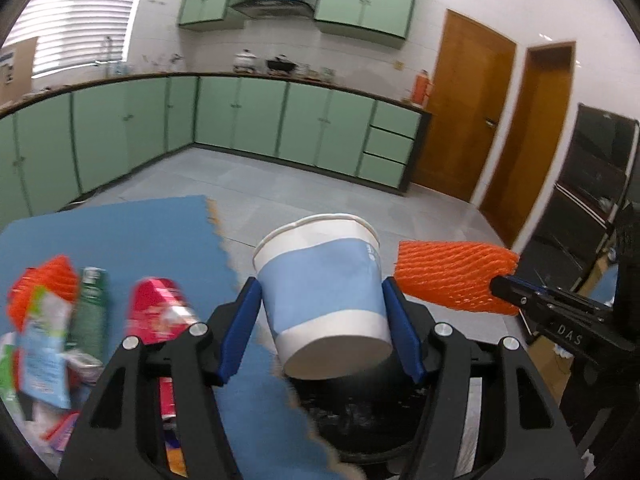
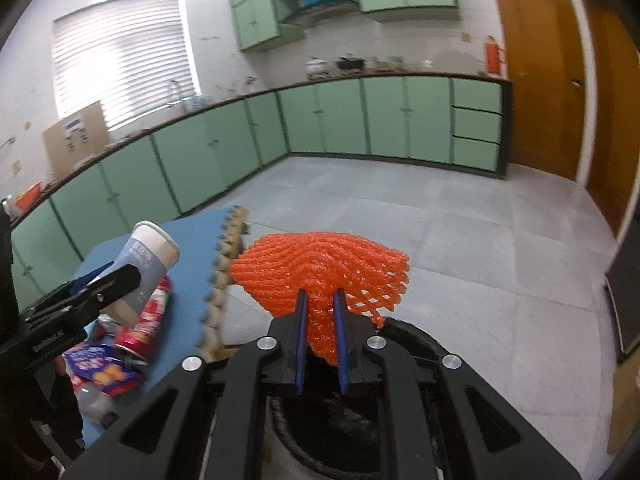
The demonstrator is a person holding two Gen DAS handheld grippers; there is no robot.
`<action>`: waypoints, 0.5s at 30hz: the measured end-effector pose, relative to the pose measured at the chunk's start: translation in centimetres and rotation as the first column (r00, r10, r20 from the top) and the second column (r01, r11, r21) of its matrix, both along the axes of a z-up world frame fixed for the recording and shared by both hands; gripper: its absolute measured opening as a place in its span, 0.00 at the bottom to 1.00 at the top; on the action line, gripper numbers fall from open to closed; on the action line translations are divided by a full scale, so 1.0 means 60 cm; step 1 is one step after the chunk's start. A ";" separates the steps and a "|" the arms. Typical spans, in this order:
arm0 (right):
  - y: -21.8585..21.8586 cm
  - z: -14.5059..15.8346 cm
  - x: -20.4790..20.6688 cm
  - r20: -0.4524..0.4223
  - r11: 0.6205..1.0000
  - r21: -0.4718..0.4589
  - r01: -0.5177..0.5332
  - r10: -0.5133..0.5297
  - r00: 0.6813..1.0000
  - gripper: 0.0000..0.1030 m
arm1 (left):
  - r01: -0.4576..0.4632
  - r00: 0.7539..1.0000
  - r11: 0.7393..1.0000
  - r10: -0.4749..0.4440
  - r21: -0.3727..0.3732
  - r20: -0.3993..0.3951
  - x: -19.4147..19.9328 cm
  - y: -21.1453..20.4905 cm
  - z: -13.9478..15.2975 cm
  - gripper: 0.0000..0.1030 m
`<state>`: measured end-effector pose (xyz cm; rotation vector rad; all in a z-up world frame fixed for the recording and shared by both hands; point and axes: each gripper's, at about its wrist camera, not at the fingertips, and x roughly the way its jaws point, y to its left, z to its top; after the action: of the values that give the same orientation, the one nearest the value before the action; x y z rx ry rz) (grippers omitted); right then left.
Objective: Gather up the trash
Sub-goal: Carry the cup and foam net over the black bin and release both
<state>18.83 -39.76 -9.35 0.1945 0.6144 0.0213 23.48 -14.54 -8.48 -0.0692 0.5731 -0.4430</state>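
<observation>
L grip [image 1: 322,312] clamps cup [image 1: 320,276] | R grip [image 2: 320,312] pinches orange net [image 2: 320,264] | biscuit pack [image 2: 100,372] – R view only

The letters "DAS" are read in pale print on the black body of the right claw [image 1: 505,282], seen from the left wrist view. Pale characters are printed on the blue band of the paper cup [image 2: 146,266]; they are too blurred to be read. Print on the side of the left claw [image 2: 120,276] cannot be made out. Printing is seen on the blue snack packet [image 2: 100,368] and the red can [image 2: 146,320], none of it legible.
</observation>
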 end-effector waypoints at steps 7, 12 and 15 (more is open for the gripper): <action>-0.053 -0.056 0.005 -0.058 0.997 0.000 0.072 -0.072 0.996 0.12 | 0.058 0.997 0.998 -0.058 0.016 -0.050 0.025 -0.087 -0.066 0.59; -0.070 -0.079 0.018 -0.089 0.996 0.003 0.088 -0.087 0.992 0.21 | 0.079 0.992 0.996 -0.074 0.044 -0.098 0.050 -0.122 -0.098 0.64; -0.082 -0.088 0.024 -0.096 0.995 0.003 0.099 -0.098 0.991 0.27 | 0.090 0.990 0.995 -0.084 0.045 -0.116 0.060 -0.115 -0.096 0.71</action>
<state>20.29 -44.69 -14.61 0.2340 0.7000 -0.0814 27.05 -21.46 -14.22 -0.0215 0.7014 -0.5113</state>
